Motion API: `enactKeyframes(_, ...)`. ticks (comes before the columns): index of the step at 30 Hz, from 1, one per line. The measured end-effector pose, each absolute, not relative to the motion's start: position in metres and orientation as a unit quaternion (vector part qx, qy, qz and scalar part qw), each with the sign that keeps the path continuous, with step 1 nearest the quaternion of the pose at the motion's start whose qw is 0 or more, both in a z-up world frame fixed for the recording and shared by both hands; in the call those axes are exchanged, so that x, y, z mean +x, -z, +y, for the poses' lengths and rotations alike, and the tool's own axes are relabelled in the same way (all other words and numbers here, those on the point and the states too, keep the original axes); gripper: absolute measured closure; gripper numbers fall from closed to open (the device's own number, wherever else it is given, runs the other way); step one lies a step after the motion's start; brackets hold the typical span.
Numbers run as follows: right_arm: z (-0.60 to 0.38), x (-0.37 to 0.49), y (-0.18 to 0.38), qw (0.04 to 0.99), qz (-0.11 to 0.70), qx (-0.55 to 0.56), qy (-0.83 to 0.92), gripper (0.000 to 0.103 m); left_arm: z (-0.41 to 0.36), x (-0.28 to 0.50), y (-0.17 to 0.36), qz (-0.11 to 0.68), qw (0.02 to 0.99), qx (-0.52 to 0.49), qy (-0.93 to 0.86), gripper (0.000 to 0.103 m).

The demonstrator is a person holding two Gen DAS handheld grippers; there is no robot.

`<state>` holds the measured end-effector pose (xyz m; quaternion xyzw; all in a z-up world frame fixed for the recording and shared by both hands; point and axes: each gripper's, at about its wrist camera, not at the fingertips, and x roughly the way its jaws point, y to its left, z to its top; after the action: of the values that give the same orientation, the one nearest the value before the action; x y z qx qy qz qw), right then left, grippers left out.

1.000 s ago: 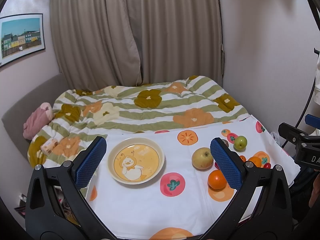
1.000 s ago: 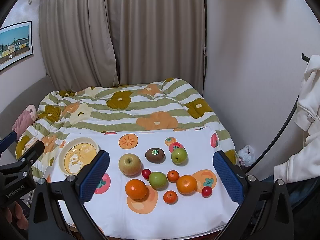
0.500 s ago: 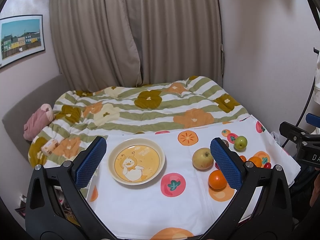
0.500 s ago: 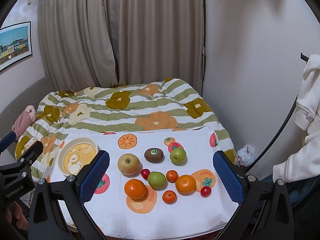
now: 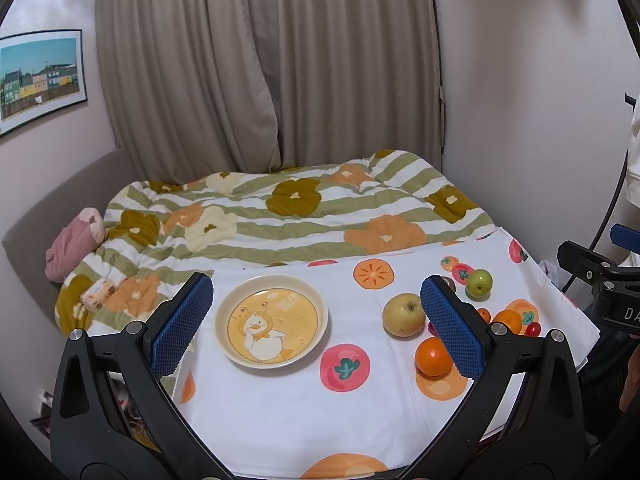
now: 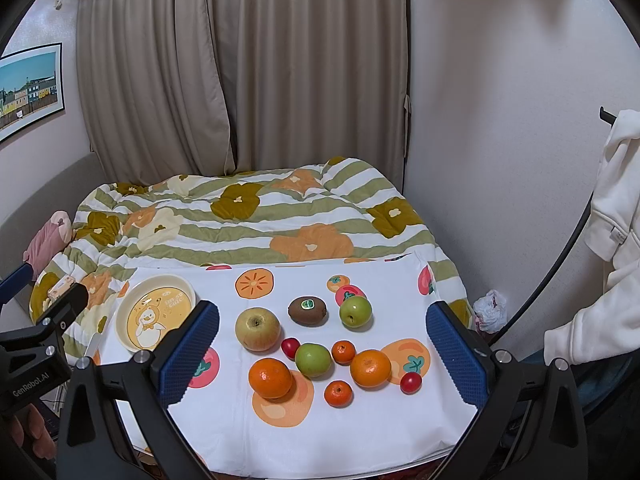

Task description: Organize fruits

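On white cloth surface (image 6: pixel 280 432): loose round fruits, firm, smooth, roll-prone; large orange (image 6: pixel 270 377) best pinched at widest girth. Each hand-held gripper (image 6: pixel 323 354) (image 5: pixel 316 326) spread wide, empty.

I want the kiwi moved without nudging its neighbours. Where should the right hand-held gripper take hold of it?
Probably from above, closing across the short width of the kiwi, near side to far side. It lies flat with its long axis left to right; the large apple and green apple flank its ends, so those sides are tighter.
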<state>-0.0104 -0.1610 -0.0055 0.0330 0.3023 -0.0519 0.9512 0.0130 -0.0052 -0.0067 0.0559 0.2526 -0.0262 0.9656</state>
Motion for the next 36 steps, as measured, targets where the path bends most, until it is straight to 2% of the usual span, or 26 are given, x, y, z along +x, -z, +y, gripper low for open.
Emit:
enactKeyframes(11, -0.163, -0.012, 0.004, 0.952, 0.301, 0.036, 0.052, 0.0, -0.007, 0.013, 0.007, 0.254, 0.965, 0.054, 0.027, 0.0)
enactKeyframes(22, -0.166, -0.023, 0.005, 0.946, 0.31, 0.05, 0.084, 0.0, -0.003, 0.029, 0.012, 0.289, 0.952, 0.055, 0.09, 0.0)
enactKeyframes(29, -0.182, -0.022, 0.039, 0.935, 0.329, 0.079, 0.103, 0.0, -0.025, 0.047, 0.05, 0.319, 0.934, 0.08, 0.14, 0.0)
enactKeyframes(36, -0.215, -0.004, 0.086, 0.927, 0.36, 0.056, 0.085, 0.0, -0.063, 0.06, 0.098, 0.357, 0.92, 0.077, 0.145, 0.0)
